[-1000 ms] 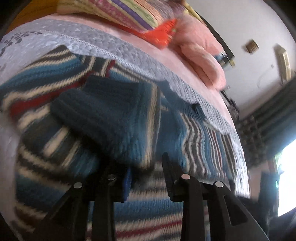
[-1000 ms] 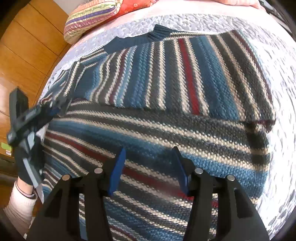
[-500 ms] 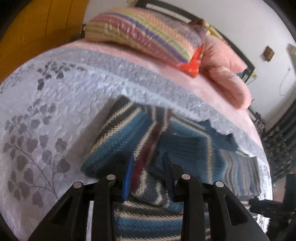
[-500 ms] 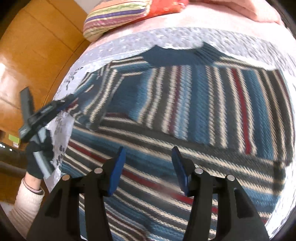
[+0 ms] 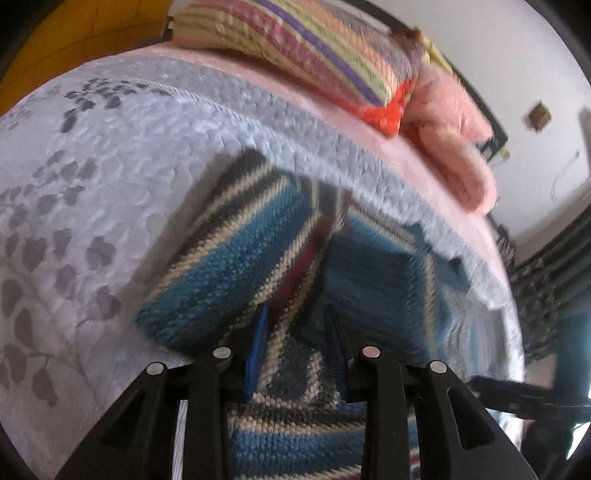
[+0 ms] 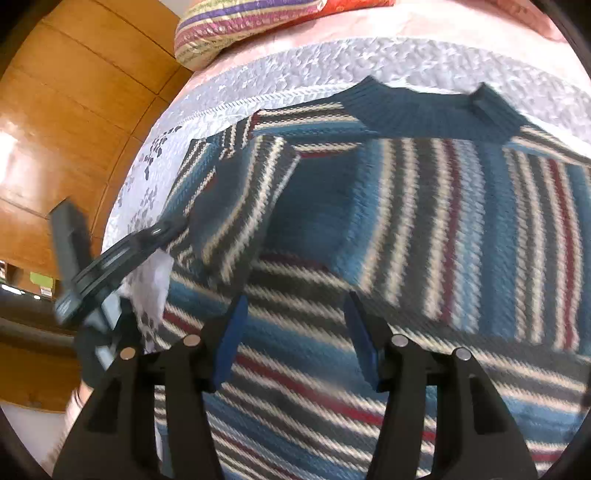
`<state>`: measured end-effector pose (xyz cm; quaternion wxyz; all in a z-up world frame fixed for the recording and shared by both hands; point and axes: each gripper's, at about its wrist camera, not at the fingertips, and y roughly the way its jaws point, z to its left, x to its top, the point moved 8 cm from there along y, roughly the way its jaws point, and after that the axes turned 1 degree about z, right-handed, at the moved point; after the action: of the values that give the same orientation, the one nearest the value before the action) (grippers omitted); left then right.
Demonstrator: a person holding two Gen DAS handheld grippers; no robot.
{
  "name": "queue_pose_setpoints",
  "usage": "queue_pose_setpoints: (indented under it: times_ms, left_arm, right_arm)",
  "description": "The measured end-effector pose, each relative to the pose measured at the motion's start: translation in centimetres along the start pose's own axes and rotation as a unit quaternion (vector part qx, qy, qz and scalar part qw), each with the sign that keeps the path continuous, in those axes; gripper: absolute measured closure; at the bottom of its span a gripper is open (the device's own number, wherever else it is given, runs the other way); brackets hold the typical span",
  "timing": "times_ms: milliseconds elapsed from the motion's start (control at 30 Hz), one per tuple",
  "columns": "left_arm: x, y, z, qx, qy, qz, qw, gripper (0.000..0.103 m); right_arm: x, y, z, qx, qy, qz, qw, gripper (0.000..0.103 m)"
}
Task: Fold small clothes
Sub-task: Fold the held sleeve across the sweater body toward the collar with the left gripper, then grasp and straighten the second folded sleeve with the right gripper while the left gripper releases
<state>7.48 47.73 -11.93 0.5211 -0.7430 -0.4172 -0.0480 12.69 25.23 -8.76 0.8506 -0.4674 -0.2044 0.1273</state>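
Left wrist view: a bed spread with a pale grey quilted bedspread (image 5: 110, 155) printed with dark leaves, a striped pillow (image 5: 306, 48) and a pink pillow (image 5: 454, 136) at its head, a white wall behind. The striped knit sweater (image 5: 373, 291) lies flat on the bedspread; its sleeve (image 5: 236, 266), folded in, sits between the fingers of the left gripper (image 5: 295, 347), whose jaws stand narrowly apart with knit between them. Whether they pinch the fabric or merely straddle it cannot be told. Right wrist view: wood-panelled wall (image 6: 74, 122) at left, the same bedspread (image 6: 369, 62) and striped pillow (image 6: 251, 26) beyond. The sweater (image 6: 461, 229) fills the frame, collar (image 6: 424, 110) toward the pillows, the sleeve (image 6: 236, 199) laid diagonally over the left part of the body. The left gripper (image 6: 170, 229) meets the sleeve at its lower end. The right gripper (image 6: 295, 332) hangs over the lower body panel, jaws wide apart and holding nothing. Judgement: the step in hand is setting the sleeve. To do it well, lay the sleeve flat within the body's outline, release only once the knit rests without a ridge, and let the free gripper steady the body panel so the thick knit does not drag.
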Motion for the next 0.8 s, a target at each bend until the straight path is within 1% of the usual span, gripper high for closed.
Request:
queue_pose_setpoints:
  times_ms: [67,133,267,367,433,467,500,533,567,700,800]
  left_arm:
    - [0.4,-1.6,0.3,-0.005,-0.011,-0.020,0.9997,0.069]
    - [0.7,-2.9,0.8,0.002,-0.010,-0.033,0.9994,0.068]
    - [1.1,-4.5,1.6,0.010,-0.012,-0.046,0.9988,0.068]
    - [1.2,-5.2,2.0,0.008,-0.018,-0.051,0.9985,0.068]
    - [1.1,-5.3,2.1,0.007,-0.017,-0.049,0.9986,0.068]
    - [1.0,-5.3,2.0,0.008,-0.016,-0.048,0.9987,0.068]
    - [1.0,-5.2,1.9,0.009,-0.014,-0.047,0.9988,0.068]
    - [1.0,-5.0,1.8,0.010,-0.012,-0.045,0.9989,0.068]
    - [1.1,-4.9,1.7,0.010,-0.011,-0.044,0.9989,0.068]
    - [1.4,-4.6,0.8,0.002,-0.009,-0.046,0.9989,0.068]
    - [1.5,-4.1,-0.4,-0.002,0.005,-0.044,0.9990,0.068]
  right_arm:
    - [1.0,1.2,0.8,0.002,0.002,0.006,1.000,0.047]
    - [1.8,2.2,1.7,0.014,0.005,0.011,1.000,0.047]
    - [3.1,4.5,2.8,0.036,0.024,0.025,0.999,0.047]
    - [4.1,6.1,3.3,0.051,0.043,0.034,0.997,0.045]
    - [4.7,6.5,3.6,0.045,0.036,0.032,0.998,0.056]
    - [4.8,6.6,4.0,0.047,0.029,0.033,0.998,0.075]
    - [4.8,6.6,4.3,0.055,0.024,0.037,0.998,0.088]
    - [4.8,6.4,4.7,0.062,0.017,0.035,0.997,0.091]
    - [4.9,5.9,5.0,0.062,0.007,0.029,0.998,0.092]
    - [5.2,2.8,4.9,0.050,-0.024,-0.004,0.998,0.093]
    - [5.5,0.1,3.6,0.036,-0.040,-0.023,0.998,0.093]
